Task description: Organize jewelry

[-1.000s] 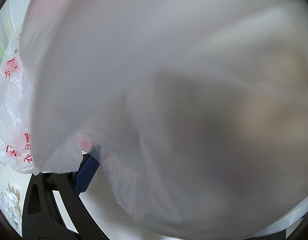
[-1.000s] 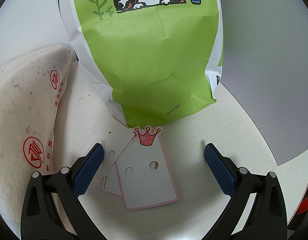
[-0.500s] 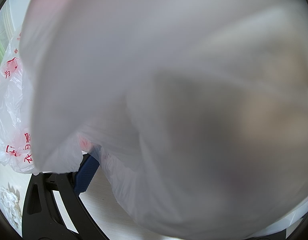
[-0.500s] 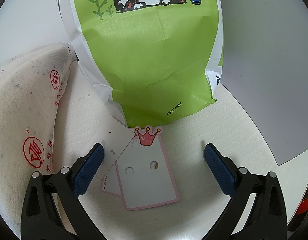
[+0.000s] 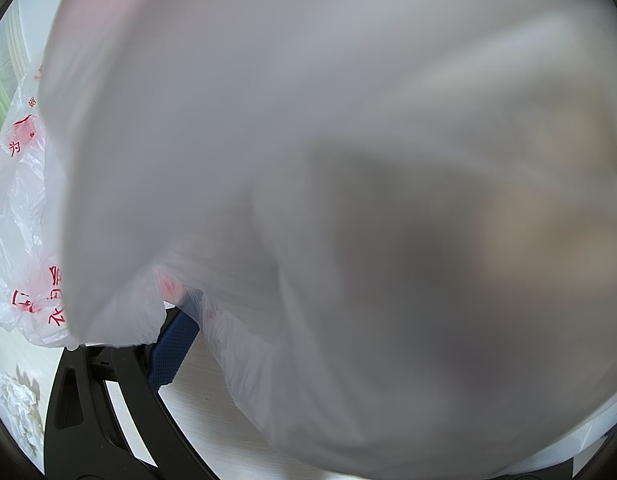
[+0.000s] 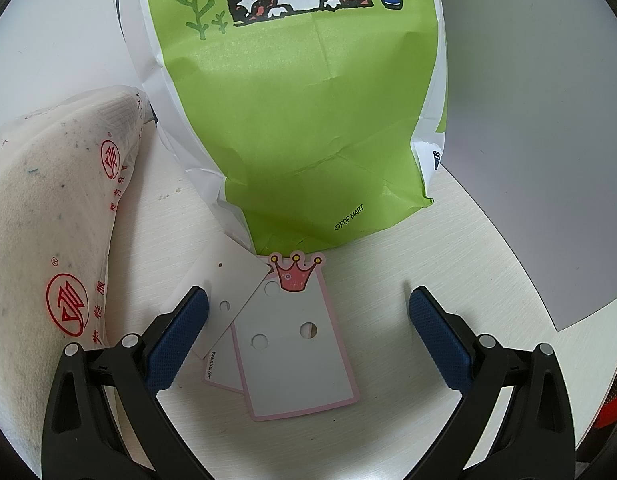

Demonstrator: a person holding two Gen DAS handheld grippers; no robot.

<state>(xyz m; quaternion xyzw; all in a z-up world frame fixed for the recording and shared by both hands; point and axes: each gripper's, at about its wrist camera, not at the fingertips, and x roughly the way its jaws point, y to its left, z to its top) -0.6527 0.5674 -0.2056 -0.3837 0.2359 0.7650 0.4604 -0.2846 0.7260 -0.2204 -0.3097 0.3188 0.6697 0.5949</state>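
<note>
Pale wood-grain tabletop, grey floor

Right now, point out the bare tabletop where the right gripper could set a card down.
Bare tabletop lies right of the crown card, bordered by the green paper bag behind and the grey sheet further right. The right gripper straddles the overlapping cards. Left is crowded: white card, printed plastic bag. The left wrist view is smothered by plastic.

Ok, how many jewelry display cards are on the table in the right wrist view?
3. The crown-topped card lies between the open jaws. A pink-edged card peeks from under its left side. A plain white card overlaps both, touching the left finger. More may hide under the green bag.
</note>
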